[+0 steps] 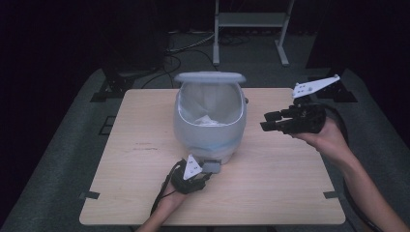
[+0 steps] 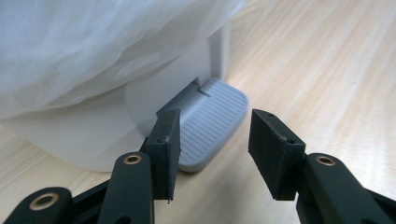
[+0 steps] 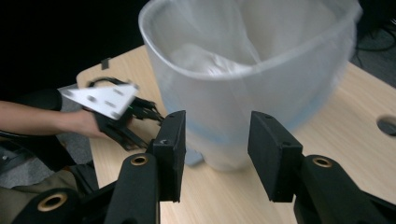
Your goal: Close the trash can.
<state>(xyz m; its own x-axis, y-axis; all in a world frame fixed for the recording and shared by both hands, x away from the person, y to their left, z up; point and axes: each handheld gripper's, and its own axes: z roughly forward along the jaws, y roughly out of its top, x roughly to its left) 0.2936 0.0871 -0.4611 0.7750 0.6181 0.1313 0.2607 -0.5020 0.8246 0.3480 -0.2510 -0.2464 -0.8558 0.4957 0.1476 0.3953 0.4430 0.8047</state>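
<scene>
Bin (image 1: 210, 121) lid up, bag in. Left gripper (image 2: 212, 154) on pedal (image 2: 212, 128), right gripper (image 3: 217, 154) nearby, both w/ jaws apart, empty; closing left.

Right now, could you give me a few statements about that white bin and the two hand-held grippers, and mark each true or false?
1. The bin's lid stands open. True.
2. The left gripper is at the grey pedal at the bin's foot. True.
3. The right gripper grips the bin's rim. False: it is held in the air beside the bin, jaws open and holding nothing.
4. The bin has no liner. False: a thin white bag lines it.
5. The bin stands on the floor. False: it stands on the wooden table.
</scene>
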